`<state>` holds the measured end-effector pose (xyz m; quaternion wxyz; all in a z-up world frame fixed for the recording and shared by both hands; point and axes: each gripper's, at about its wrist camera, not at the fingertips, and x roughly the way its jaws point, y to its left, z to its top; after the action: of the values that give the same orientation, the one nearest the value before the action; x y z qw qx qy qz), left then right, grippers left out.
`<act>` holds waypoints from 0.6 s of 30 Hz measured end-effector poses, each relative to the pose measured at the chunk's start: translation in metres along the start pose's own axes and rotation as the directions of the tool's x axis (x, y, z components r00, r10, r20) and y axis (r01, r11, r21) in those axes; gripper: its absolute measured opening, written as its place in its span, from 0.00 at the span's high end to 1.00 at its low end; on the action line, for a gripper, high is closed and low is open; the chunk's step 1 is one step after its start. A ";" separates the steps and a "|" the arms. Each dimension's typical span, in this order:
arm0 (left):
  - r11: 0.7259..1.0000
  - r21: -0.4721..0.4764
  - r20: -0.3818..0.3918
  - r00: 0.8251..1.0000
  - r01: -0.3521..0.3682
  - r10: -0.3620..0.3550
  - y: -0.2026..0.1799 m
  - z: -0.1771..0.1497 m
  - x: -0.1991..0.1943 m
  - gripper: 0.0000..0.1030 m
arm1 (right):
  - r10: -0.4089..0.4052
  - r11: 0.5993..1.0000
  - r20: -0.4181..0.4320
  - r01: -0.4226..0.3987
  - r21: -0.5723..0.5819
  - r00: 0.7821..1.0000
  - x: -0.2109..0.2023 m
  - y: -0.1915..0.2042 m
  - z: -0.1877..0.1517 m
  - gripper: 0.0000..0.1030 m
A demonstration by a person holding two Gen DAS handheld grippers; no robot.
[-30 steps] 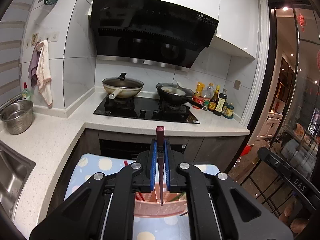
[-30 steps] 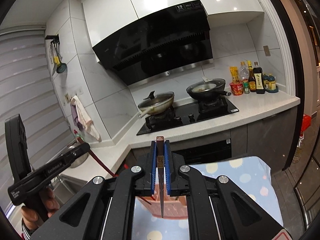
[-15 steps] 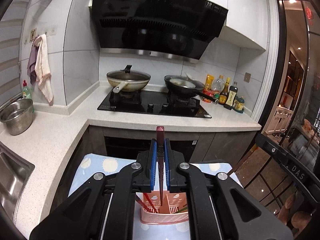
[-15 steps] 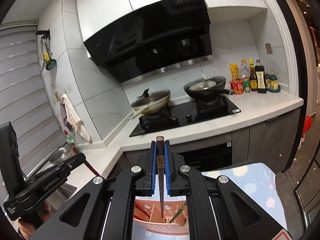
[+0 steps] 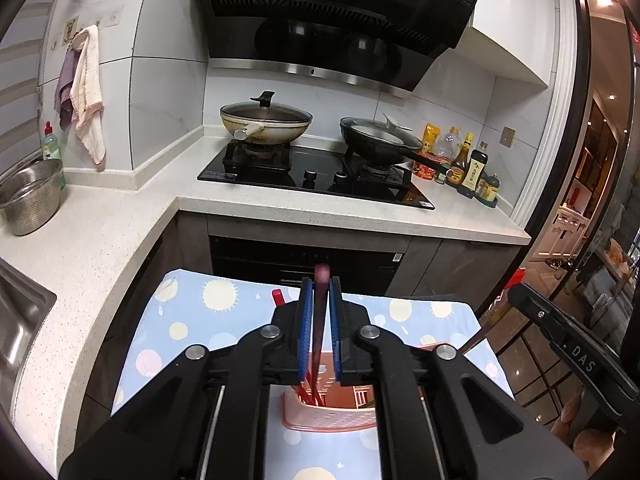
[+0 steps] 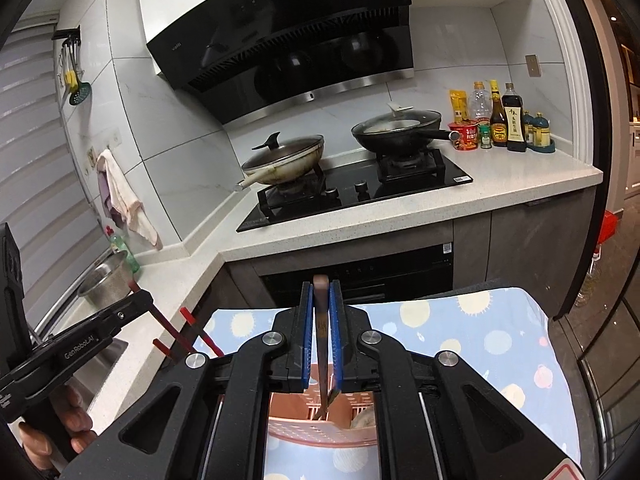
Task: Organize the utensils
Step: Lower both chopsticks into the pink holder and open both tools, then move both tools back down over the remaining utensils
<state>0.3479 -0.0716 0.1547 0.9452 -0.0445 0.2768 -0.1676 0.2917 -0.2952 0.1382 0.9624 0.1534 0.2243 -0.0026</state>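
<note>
**Two chopsticks poised over one narrow holder**

We hold a dark red lacquered chopstick (image 5: 321, 320) clamped between the blue pads of our left gripper (image 5: 321, 328), its lower end reaching down into the pink perforated plastic utensil holder (image 5: 328, 420) that stands on the blue cloth printed with suns and planets (image 5: 208, 312). Our right gripper (image 6: 321, 336) is likewise closed on a brown wooden chopstick (image 6: 321, 340), whose tip hangs inside the same holder (image 6: 320, 434). Other red chopsticks (image 6: 192, 332) already lean out of the holder toward the left.

What could go wrong, as we judge it:

- **Collision of the grippers.** Both tools hover over the same small opening, close beside each other. If we lower both at once, the fingers or the sticks may knock together and twist a stick out of line.
- **Wrong compartment.** The holder seems divided inside, but the gripper bodies hide most of it; we cannot tell which cell either tip is over. Releasing blind may mix the sorts.
- **Tipping the holder.** It is light plastic on soft cloth. A tip catching a divider wall or a perforation, or pushing on the leaning sticks, could drag or topple it.
- **Early release.** Opening while a stick is tilted could let it fall against the rim and bounce out onto the cloth or the floor beyond the table edge.
</note>
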 end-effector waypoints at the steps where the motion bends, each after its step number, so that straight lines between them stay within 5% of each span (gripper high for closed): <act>1: 1.000 0.000 -0.002 1.000 -0.005 0.005 0.000 -0.001 -0.001 0.87 | -0.003 1.000 0.005 0.003 -0.002 1.000 -0.002 0.000 -0.001 0.80; 4: 1.000 -0.015 -0.007 1.000 -0.021 0.021 0.003 -0.005 -0.004 0.65 | -0.003 1.000 0.015 0.003 -0.001 1.000 -0.009 0.000 -0.005 0.67; 11: 0.999 -0.021 -0.006 0.999 -0.034 0.034 0.007 -0.018 -0.023 0.59 | 0.001 1.000 -0.001 -0.001 -0.020 1.000 -0.033 0.002 -0.020 0.67; 18: 0.999 -0.014 -0.041 0.998 -0.047 0.047 0.011 -0.054 -0.049 0.58 | -0.008 0.997 -0.078 0.003 -0.071 0.997 -0.062 0.010 -0.070 0.67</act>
<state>0.2834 -0.0435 0.1324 0.9427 -0.0418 0.2980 -0.1442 0.2068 -0.2692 0.1082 0.9577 0.1186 0.2621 0.0088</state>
